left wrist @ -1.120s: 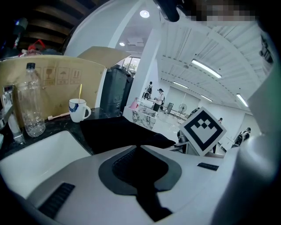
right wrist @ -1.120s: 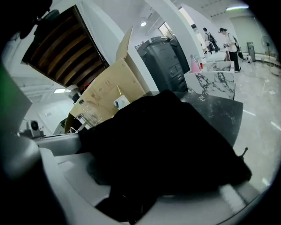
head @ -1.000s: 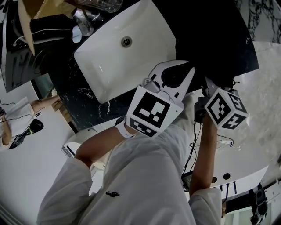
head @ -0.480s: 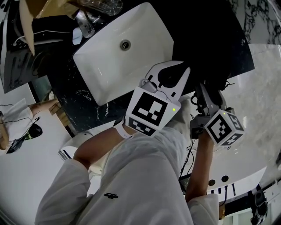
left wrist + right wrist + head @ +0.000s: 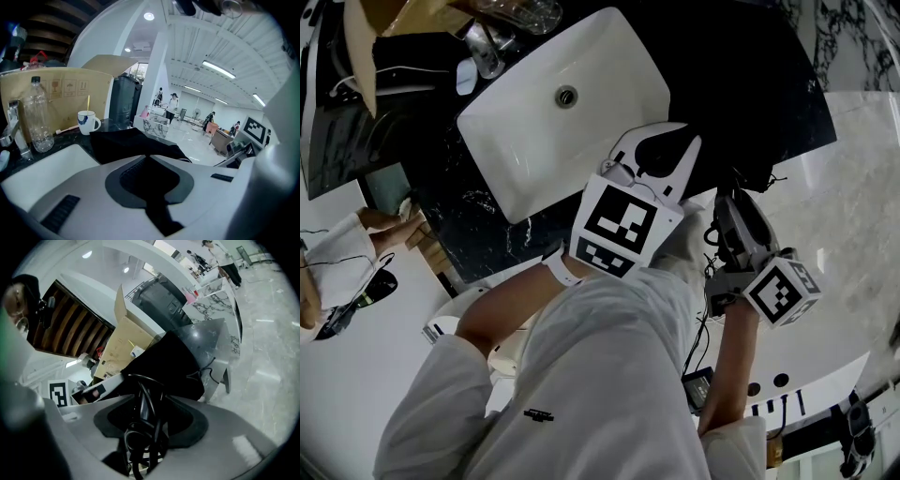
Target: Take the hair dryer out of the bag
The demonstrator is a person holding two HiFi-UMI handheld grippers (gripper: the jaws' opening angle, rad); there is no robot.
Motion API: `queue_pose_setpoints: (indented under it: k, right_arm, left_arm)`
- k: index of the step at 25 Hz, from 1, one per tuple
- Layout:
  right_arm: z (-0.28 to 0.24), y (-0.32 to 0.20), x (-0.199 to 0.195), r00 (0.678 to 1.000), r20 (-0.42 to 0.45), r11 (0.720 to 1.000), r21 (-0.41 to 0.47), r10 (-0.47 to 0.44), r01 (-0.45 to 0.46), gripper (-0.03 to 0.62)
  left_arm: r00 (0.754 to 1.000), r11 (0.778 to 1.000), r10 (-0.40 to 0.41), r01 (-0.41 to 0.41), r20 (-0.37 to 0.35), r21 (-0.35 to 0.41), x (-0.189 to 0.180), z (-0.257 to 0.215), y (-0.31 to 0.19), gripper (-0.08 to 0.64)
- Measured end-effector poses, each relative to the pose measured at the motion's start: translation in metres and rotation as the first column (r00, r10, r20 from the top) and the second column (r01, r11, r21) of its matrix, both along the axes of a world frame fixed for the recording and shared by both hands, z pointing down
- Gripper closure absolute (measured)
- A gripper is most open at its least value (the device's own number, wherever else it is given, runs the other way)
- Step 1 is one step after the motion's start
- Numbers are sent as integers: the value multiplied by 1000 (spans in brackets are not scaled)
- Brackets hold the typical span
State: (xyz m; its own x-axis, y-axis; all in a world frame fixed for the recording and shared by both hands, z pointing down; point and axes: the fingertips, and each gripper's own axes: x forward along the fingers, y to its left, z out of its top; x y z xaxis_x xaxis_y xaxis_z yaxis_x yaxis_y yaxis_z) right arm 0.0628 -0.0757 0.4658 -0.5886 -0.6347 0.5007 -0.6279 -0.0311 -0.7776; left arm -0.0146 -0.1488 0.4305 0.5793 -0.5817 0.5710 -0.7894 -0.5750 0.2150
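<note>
left claw [image 5: 149, 158] pinched on soft black bag [image 5: 124, 143] | right claw [image 5: 151, 397] gripping coiled glossy cord [image 5: 140, 439]

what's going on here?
A person stands at the black counter beside the sink, with tongs in each hand. The left tongs are shut on the edge of the black bag. The right tongs grip a coil of black cord in front of the bag. The hair dryer body itself can't be clearly made out.
</note>
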Motion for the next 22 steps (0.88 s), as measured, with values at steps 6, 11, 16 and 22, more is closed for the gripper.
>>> queue_pose_setpoints:
  k: [6,11,16,22]
  right_arm:
    - [0,12,18,1000,14,999,-25,26,-26,382]
    - [-8,26,25,998,64,999,-23,25,-24,382]
    - [-15,40,26,994,106,999,-33,20,-16,382]
    - [-27,61,23,981,191,998,-50,40,-31,382]
  left_arm:
    - [1000,1000,-15,15,11,10,-3,-2,-2,535]
    - [1000,1000,-22,22,9,12,-10,-6,-10,534]
    - [1000,1000,-22,21,12,14,-11,-8,-11,534]
    - [999,999,-35,35,13,-3,-16,-6,-13,534]
